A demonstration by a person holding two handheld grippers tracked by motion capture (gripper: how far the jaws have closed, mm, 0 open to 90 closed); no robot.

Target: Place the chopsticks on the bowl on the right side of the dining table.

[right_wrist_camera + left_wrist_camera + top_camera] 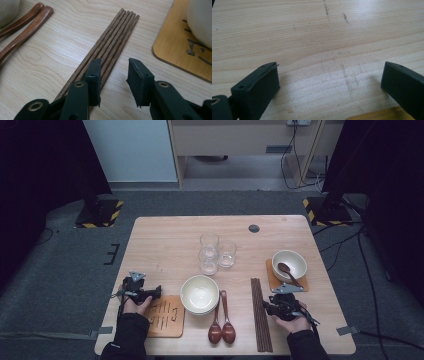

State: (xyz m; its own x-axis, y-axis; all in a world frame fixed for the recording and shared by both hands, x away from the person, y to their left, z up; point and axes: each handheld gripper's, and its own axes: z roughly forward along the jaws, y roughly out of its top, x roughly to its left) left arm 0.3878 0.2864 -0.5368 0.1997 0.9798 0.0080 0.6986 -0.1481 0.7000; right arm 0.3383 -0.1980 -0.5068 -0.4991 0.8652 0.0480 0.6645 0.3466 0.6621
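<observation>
Left gripper (pixel 156 292) near tabletop's (pixel 165 240) left edge, just above coaster (pixel 166 316) at front-left; I read jaws wide, nothing between, bare wood beneath. Stacked bowls (pixel 199 294) front-centre, two wooden spoons (pixel 221 320) beside. Chopsticks (pixel 261 315) right of centre, bundled side by side; long axis runs front edge to back, tips (pixel 130 13) away from me. Right gripper (pixel 114 75) over bundle near front edge; jaws narrowed, partly open, left jaw over the sticks, right jaw over bare wood just beside; no grip I can confirm.
</observation>
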